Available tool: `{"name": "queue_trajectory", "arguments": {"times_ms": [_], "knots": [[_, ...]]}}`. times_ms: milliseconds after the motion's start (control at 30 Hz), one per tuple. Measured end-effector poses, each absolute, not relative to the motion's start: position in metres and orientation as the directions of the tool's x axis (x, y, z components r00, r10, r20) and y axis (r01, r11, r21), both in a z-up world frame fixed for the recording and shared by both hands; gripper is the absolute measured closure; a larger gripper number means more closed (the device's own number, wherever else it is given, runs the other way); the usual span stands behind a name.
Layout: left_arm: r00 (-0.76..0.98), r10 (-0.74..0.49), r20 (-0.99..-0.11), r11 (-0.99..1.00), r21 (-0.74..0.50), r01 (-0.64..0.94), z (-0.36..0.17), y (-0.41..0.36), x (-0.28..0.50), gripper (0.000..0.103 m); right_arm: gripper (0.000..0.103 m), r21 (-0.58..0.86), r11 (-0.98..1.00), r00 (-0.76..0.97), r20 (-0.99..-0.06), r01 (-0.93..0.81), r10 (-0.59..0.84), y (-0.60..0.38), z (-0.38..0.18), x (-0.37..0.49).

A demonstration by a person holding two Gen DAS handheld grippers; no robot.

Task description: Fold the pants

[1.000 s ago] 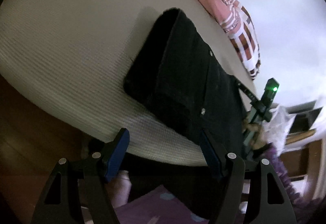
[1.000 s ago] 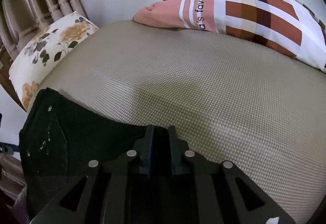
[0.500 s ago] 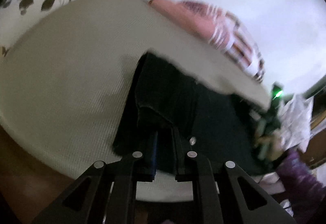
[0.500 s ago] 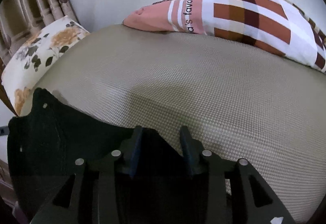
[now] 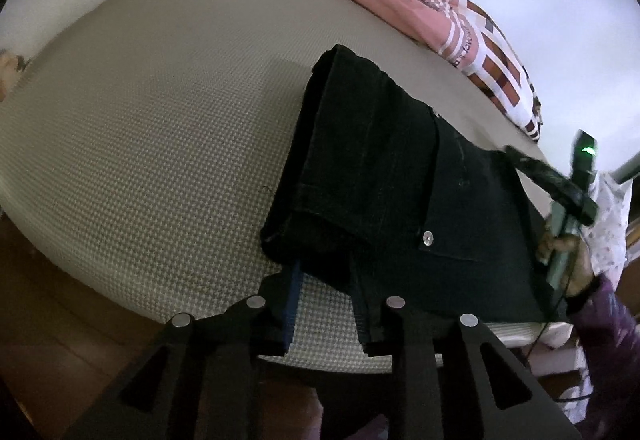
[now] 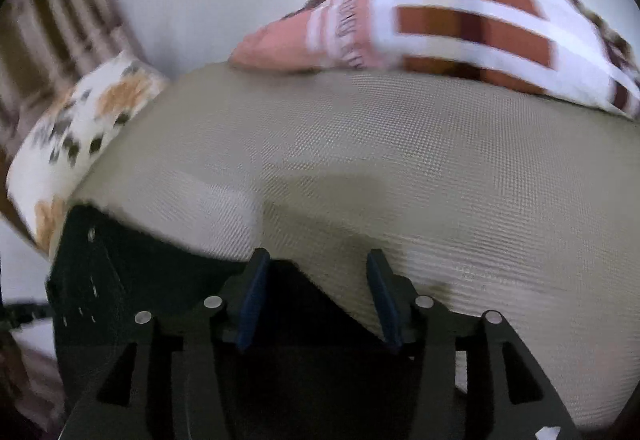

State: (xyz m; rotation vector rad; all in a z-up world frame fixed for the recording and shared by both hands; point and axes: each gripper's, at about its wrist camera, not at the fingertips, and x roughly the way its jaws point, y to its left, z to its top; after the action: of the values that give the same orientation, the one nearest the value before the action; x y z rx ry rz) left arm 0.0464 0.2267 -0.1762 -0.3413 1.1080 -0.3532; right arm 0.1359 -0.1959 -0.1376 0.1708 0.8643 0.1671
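Black pants (image 5: 384, 176) lie folded on the beige bed (image 5: 160, 128), with a rivet and a pocket showing. My left gripper (image 5: 326, 272) is at their near folded end, jaws partly apart with cloth between them; its grip is unclear. My right gripper (image 6: 316, 260) is open over the pants' other edge (image 6: 120, 272), with the cloth lying below its fingers. The right gripper also shows at the right edge of the left wrist view (image 5: 560, 184), held by a hand.
A pink, brown and white checked pillow (image 6: 460, 20) lies at the back of the bed. A floral pillow (image 6: 80, 128) lies at the left. A white wall is behind. A wooden floor (image 5: 48, 312) shows below the bed edge.
My left gripper went from wide open to closed at the pants' end, then partly apart. My right gripper opened from shut and let go of the pants; its view is now blurred.
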Motion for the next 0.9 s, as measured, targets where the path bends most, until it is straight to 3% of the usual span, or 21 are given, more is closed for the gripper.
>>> {"name": "queue_trajectory", "arguments": {"times_ms": [100, 167, 200, 333, 400, 433, 467, 500, 567, 667, 733, 833, 900], "knots": [[0.397, -0.456, -0.797, 0.881, -0.466, 0.076, -0.179, 0.232, 0.048, 0.073, 0.054, 0.335, 0.942, 0.734, -0.634, -0.02, 0.242, -0.218, -0.106, 0.092], [0.402, -0.447, -0.799, 0.885, -0.46, 0.072, -0.178, 0.23, 0.048, 0.072, 0.042, 0.413, 0.911, 0.767, -0.582, -0.009, 0.271, -0.239, -0.091, 0.049], [0.404, -0.439, -0.802, 0.89, -0.45, 0.073, -0.178, 0.228, 0.048, 0.072, 0.036, 0.43, 0.903, 0.778, -0.57, 0.008, 0.265, -0.251, -0.088, 0.026], [0.413, -0.406, -0.815, 0.908, -0.412, 0.079, -0.175, 0.221, 0.047, 0.071, 0.035, 0.413, 0.897, 0.785, -0.603, 0.159, 0.139, -0.328, -0.098, -0.073], [0.422, -0.349, -0.837, 0.931, -0.363, 0.049, -0.177, 0.222, 0.047, 0.052, 0.035, 0.374, 0.883, 0.746, -0.664, 0.283, 0.042, -0.375, -0.114, -0.114], [0.436, -0.303, -0.847, 0.946, -0.323, 0.029, -0.177, 0.224, 0.047, 0.029, 0.035, 0.415, 0.835, 0.734, -0.679, 0.36, 0.021, -0.411, -0.125, -0.143], [0.45, -0.29, -0.845, 0.949, -0.313, 0.023, -0.179, 0.227, 0.047, 0.024, 0.041, 0.441, 0.799, 0.731, -0.682, 0.409, 0.002, -0.435, -0.13, -0.164], [0.458, -0.291, -0.84, 0.949, -0.312, 0.031, -0.179, 0.228, 0.047, 0.024, 0.068, 0.466, 0.766, 0.743, -0.669, 0.443, -0.023, -0.459, -0.137, -0.189], [0.454, -0.285, -0.844, 0.953, -0.302, 0.035, -0.179, 0.228, 0.048, 0.024, 0.079, 0.485, 0.701, 0.733, -0.675, 0.523, -0.08, -0.494, -0.144, -0.229], [0.463, -0.274, -0.843, 0.956, -0.293, 0.032, -0.178, 0.226, 0.048, 0.024, 0.068, 0.524, 0.551, 0.721, -0.654, 0.649, -0.228, -0.537, -0.143, -0.296], [0.471, -0.265, -0.841, 0.959, -0.283, 0.035, -0.179, 0.226, 0.045, 0.023, 0.068, 0.613, 0.472, 0.764, -0.594, 0.633, -0.253, -0.554, -0.142, -0.337], [0.476, -0.264, -0.839, 0.958, -0.286, 0.028, -0.178, 0.226, 0.045, 0.023, 0.066, 0.756, 0.396, 0.852, -0.489, 0.522, -0.188, -0.558, -0.151, -0.37], [0.477, -0.265, -0.838, 0.957, -0.289, 0.025, -0.178, 0.226, 0.045, 0.023, 0.055, 0.794, 0.375, 0.877, -0.46, 0.478, -0.142, -0.559, -0.159, -0.368]]}}
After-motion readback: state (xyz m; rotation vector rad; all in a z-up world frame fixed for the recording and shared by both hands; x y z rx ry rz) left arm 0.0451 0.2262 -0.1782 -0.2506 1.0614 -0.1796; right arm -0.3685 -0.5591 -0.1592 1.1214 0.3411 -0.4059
